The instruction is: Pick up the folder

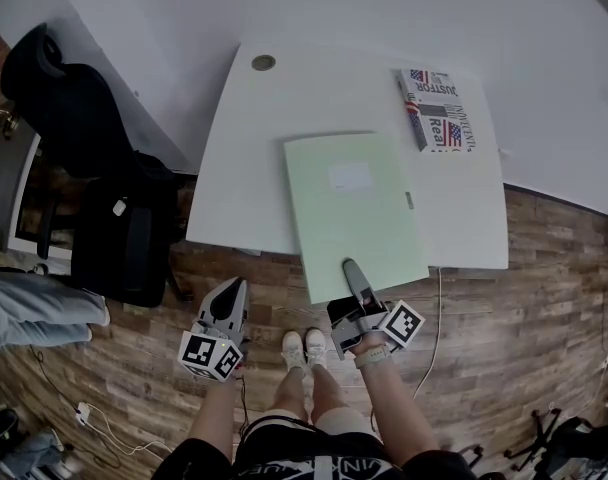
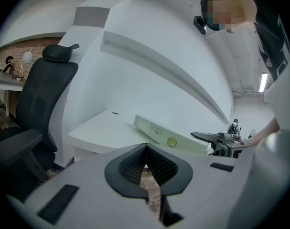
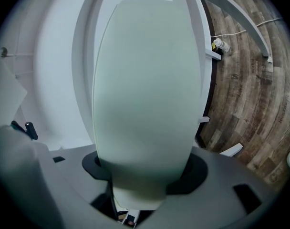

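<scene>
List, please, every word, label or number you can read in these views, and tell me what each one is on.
"JUST...": large letters on the cover of the book; the ending is unclear.
"Real": also on that cover.
Smaller print on the book: too small to read.
The folder has a white label: too small to read in the head view and in the left gripper view.

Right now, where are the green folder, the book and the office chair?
green folder (image 1: 354, 208), head view, middle of its cover.
book (image 1: 442, 108), head view, its printed front cover.
office chair (image 2: 40, 99), left gripper view, middle of its backrest.
</scene>
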The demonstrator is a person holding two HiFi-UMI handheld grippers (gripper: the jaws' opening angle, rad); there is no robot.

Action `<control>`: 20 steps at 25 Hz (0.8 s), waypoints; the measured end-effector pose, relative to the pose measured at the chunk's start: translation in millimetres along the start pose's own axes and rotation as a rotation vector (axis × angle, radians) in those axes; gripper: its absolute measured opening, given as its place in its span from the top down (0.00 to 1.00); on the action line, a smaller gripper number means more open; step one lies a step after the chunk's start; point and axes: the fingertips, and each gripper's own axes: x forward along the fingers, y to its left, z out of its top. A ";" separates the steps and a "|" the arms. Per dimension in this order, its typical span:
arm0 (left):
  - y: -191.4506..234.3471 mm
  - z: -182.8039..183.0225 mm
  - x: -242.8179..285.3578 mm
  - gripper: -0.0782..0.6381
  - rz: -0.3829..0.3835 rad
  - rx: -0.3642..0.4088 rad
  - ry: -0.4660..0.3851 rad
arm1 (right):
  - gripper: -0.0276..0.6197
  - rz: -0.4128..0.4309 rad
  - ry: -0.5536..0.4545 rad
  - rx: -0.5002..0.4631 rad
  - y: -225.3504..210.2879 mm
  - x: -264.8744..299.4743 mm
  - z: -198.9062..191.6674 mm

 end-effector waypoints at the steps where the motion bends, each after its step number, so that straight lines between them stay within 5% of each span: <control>1: 0.2 0.5 -0.5 0.87 0.001 0.000 -0.001 | 0.50 0.001 0.000 0.002 0.9 -0.3 0.3; 20: -5.1 23.7 0.7 0.87 -0.002 0.012 -0.029 | 0.51 -0.105 0.035 -0.181 13.3 -10.8 23.9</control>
